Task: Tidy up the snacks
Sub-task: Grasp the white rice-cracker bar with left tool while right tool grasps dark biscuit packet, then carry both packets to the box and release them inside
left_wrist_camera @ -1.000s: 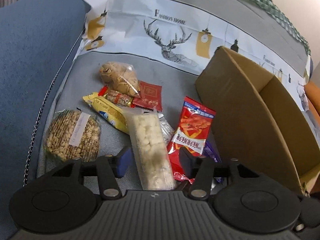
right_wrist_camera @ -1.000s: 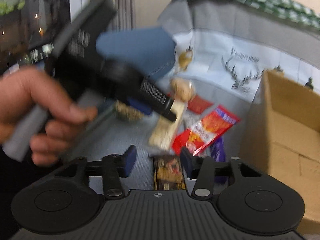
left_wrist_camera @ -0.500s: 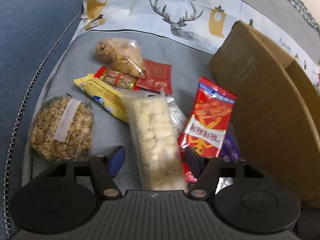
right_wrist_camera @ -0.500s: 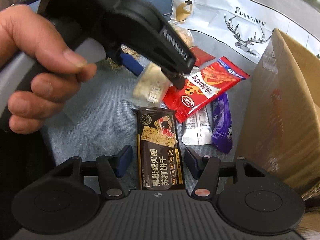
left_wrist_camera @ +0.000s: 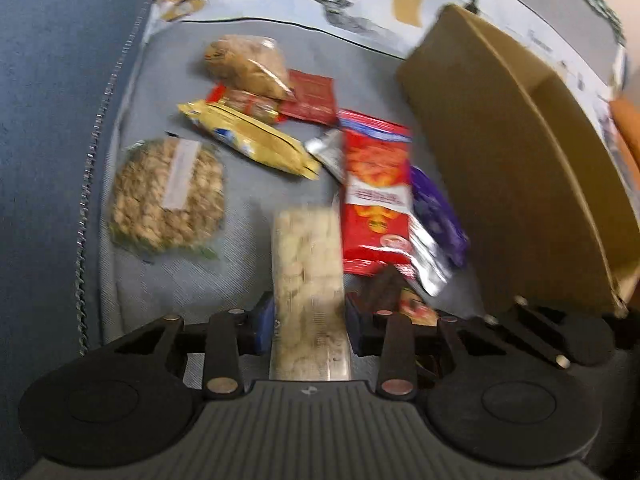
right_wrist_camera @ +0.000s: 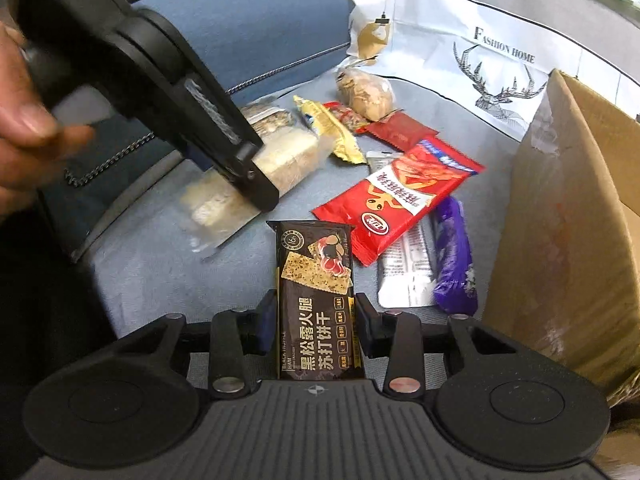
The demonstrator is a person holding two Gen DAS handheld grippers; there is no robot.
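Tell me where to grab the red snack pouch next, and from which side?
Take the red snack pouch across its narrow width near the bottom sealed end, coming from the near, open side. It lies flat and long, overlapping the silver packet, with the cardboard box close on the right, so that side looks cramped.

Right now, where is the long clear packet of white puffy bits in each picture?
Left wrist view: the long clear packet of pale puffed pieces is bottom centre, clamped in the left gripper.
Right wrist view: the same packet is upper left of centre.
Shared landmark: the red snack packet.
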